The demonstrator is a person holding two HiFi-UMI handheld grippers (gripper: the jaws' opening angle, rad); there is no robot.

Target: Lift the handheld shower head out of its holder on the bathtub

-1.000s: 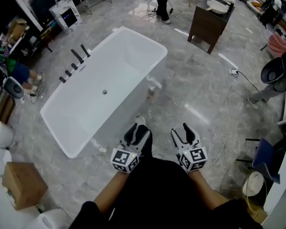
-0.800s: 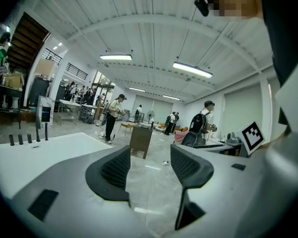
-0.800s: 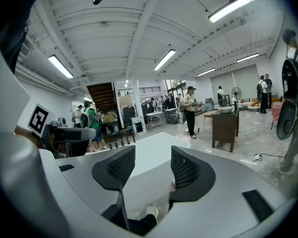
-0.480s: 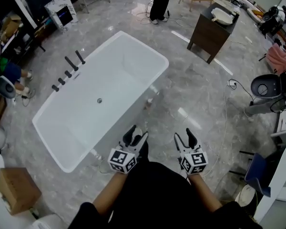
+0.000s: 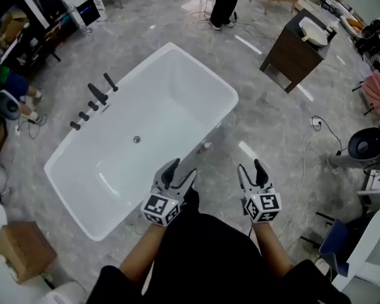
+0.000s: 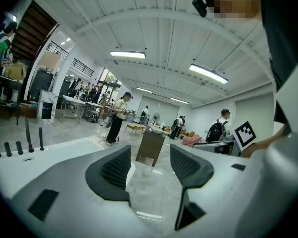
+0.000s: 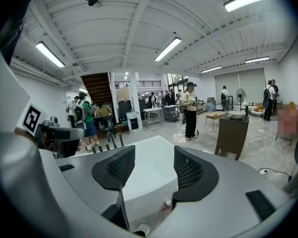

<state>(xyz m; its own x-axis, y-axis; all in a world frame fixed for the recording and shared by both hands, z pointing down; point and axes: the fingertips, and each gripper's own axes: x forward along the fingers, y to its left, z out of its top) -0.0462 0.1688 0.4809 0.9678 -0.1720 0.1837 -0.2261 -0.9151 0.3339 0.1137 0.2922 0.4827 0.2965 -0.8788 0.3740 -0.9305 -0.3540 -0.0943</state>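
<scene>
Shower head (image 5: 110, 82): in the head view, a slim black rod standing in its holder on the far long rim of the bathtub (image 5: 206, 68), last in a row of black fittings (image 5: 83, 115) and nearest the tub's far corner.
Bathtub: white, set slantwise on a grey marble floor (image 5: 272, 132).
Left gripper (image 5: 180, 170): over the tub's near long rim, well apart from the shower head; jaws released, nothing between them.
Right gripper (image 5: 251, 167): over the floor just beside the tub's near rim; jaws released as well.
Left gripper view, jaws: spread apart, and the gap shows only floor and a dark wooden cabinet (image 6: 150, 148) beyond.
Left gripper view, shower head (image 6: 40, 139): upright on the tub's rim at the picture's left edge, to the right of the other fittings.
Right gripper view, jaws: spread apart with nothing held; the white tub fills the gap.
Right gripper view, fittings: small dark rods on the far rim above the left jaw; which one is the shower head I cannot tell.
Right gripper view, background: a standing person (image 7: 191, 110) beyond the tub's far end.
</scene>
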